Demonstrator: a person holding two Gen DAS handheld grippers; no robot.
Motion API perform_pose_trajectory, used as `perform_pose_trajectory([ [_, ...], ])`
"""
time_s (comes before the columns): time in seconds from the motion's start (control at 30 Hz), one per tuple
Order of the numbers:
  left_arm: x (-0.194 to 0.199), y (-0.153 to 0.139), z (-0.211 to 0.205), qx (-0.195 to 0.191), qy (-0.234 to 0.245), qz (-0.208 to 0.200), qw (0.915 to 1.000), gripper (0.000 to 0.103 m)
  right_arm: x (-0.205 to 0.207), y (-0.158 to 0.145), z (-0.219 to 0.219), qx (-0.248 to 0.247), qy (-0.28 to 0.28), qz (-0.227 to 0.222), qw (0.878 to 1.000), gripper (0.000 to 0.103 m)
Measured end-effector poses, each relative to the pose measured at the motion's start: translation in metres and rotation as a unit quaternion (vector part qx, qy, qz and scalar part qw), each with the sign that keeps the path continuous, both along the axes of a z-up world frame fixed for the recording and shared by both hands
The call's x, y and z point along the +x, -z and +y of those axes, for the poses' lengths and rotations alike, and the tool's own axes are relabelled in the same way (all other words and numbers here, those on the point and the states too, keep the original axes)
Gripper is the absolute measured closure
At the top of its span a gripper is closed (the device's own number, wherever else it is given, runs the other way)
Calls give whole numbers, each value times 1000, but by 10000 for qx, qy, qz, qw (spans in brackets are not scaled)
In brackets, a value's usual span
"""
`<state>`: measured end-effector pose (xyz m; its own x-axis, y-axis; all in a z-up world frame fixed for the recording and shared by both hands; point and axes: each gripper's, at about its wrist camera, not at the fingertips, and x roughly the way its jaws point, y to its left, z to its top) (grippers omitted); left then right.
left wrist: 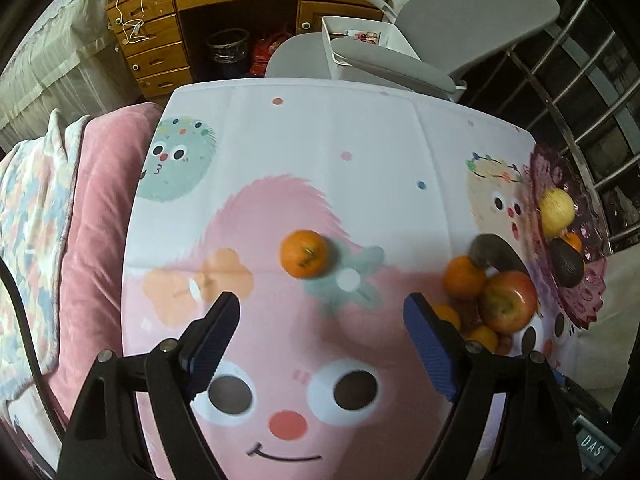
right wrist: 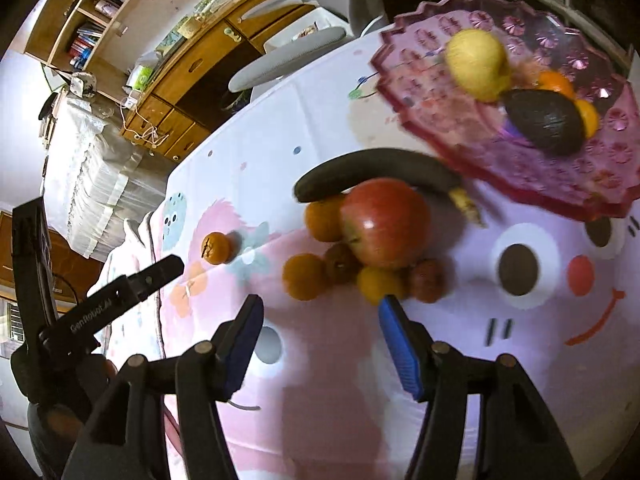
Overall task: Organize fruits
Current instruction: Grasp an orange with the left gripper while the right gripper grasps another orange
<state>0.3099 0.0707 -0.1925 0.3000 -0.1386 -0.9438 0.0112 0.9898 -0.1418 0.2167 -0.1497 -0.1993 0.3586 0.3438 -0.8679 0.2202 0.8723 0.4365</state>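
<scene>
Both grippers hang over the cartoon-printed pink and white tablecloth (left wrist: 320, 128), and the landmark is the big red apple (right wrist: 386, 222) sitting in the middle of the fruit cluster.

The left gripper (left wrist: 320, 312) has its blue-padded jaws spread wide, nothing between them. Beyond the gap, a little left of centre, lies a lone orange tangerine with a dark stem scar (left wrist: 305, 253), well apart to the left of the red apple (left wrist: 508, 300) and clear of both pads. The apple and its neighbours sit beyond the right-hand fingertip, outside the jaws.

The right gripper (right wrist: 320, 316) is gaping too, holding nothing. Its right blue fingertip (right wrist: 390, 308) lies just in front of a small yellow-orange citrus (right wrist: 378, 280) tucked under the apple; whether pad and fruit touch, I cannot tell. Beside that citrus sits a brownish-red small fruit (right wrist: 428, 280), to the apple's lower right. Left of the apple are two orange tangerines (right wrist: 322, 218), one behind, one in front (right wrist: 304, 276), with a darker fruit between.

Behind the apple curves a dark, overripe banana (right wrist: 372, 170), touching its top. Beyond it, the scalloped pink translucent plastic plate (right wrist: 440, 128) carries a pale yellow round fruit (right wrist: 476, 60), a dark avocado (right wrist: 544, 120) and orange citrus behind it.
</scene>
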Motion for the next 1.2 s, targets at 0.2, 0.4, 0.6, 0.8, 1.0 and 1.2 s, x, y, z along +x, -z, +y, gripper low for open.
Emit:
perform_pose_trajectory([
  [0.2,16,24,17,-120,-53,-1,9999,20,17,16,24,-67,187,252,9995,42],
  [0.4,24,46,26,-312,-82,-149,9994,21,28,35,36,-151,443,563,9973,42],
  [0.6,31,66,31,-392,-117,-226,9989,34,35,48,42,-257,571,739,9953,44],
  [0.8,35,77,29,-618,-27,-275,9977,44,41,53,47,-393,631,820,9939,51],
  [1.0,36,84,21,-739,85,-263,9969,59,43,56,45,-524,730,891,9920,58],
  [1.2,35,84,14,-690,170,-356,9968,65,41,57,44,-589,716,852,9920,65],
])
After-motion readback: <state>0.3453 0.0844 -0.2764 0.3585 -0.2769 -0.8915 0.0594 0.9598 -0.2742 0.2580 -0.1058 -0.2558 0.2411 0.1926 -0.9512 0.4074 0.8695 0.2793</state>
